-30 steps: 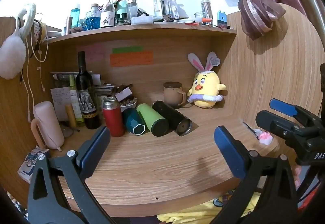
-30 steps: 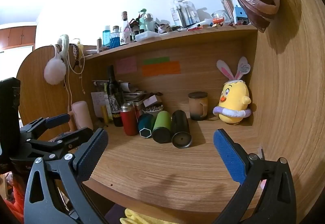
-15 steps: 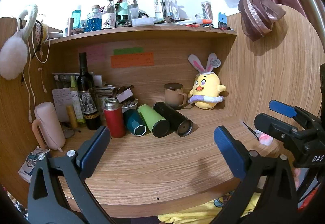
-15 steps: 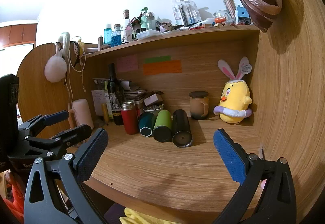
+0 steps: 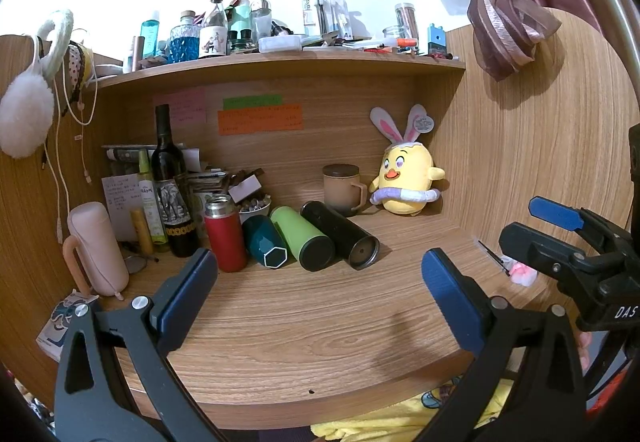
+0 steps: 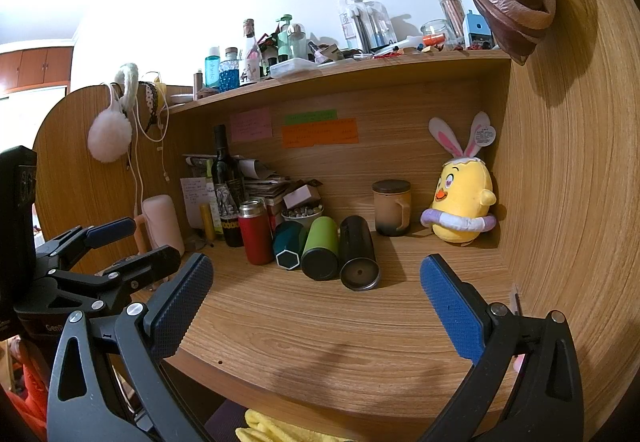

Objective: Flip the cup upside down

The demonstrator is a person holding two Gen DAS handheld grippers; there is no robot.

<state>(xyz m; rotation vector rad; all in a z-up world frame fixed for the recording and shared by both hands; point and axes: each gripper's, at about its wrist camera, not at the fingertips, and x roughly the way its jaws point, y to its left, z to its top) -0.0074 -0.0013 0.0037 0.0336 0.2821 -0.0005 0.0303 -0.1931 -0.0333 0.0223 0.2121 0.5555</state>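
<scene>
Several cups sit at the back of a wooden desk [image 5: 304, 326]. A red flask [image 5: 225, 234] stands upright. A teal cup [image 5: 265, 246], a green cup [image 5: 303, 238] and a black cup [image 5: 341, 234] lie on their sides. A brown mug [image 5: 342, 189] with a lid stands behind them. The same cups show in the right wrist view: red [image 6: 255, 232], teal [image 6: 289, 245], green [image 6: 321, 248], black [image 6: 358, 253], mug [image 6: 392, 207]. My left gripper [image 5: 318, 288] is open and empty, short of the cups. My right gripper [image 6: 316, 292] is open and empty too.
A yellow chick plush [image 5: 407, 177] sits at the back right corner. A wine bottle [image 5: 170, 181], a pink bottle [image 5: 96, 248] and papers crowd the back left. A cluttered shelf [image 5: 280, 59] hangs above. A wooden side wall [image 5: 540, 145] closes the right.
Both views have drifted slightly; the cups have not moved. Both grippers stay open.
</scene>
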